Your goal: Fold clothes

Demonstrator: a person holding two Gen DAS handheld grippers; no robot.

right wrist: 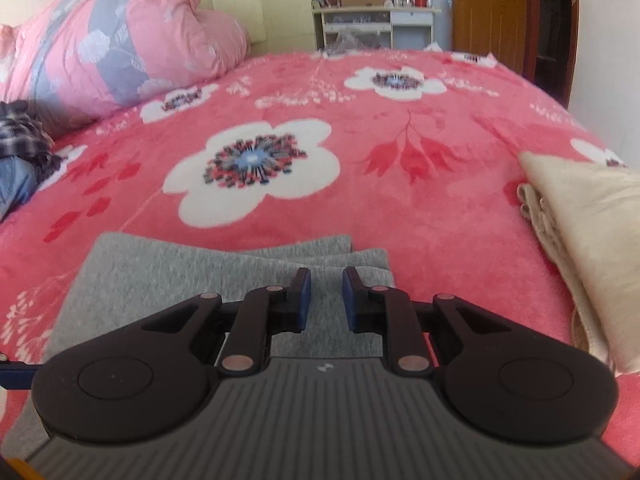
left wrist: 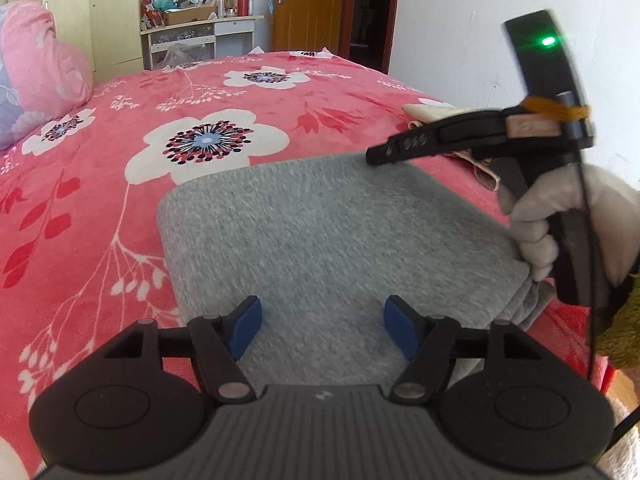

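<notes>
Grey garment [left wrist: 320,232] lies folded into a flat rectangle on the bed [left wrist: 200,92], near the front edge, with its stacked layers showing at the far end in the right wrist view. Under it spreads the pink blanket [right wrist: 400,208] with big white flowers. At the head of the bed sits a pink-and-grey quilt [right wrist: 120,40], bunched up, with some checked cloth [right wrist: 20,136] beside it. A cream garment [right wrist: 592,240] lies folded to the right of the grey one, apart from it.

Over the near part of the grey garment hangs the left hand-held gripper [left wrist: 322,326], its blue pads spread well apart with only cloth below them (nothing pinched). The right hand-held gripper [right wrist: 326,300], held by a white-gloved hand [left wrist: 560,224], is above the garment's right side; its pads stand close together with a narrow gap, and nothing is between them.
</notes>
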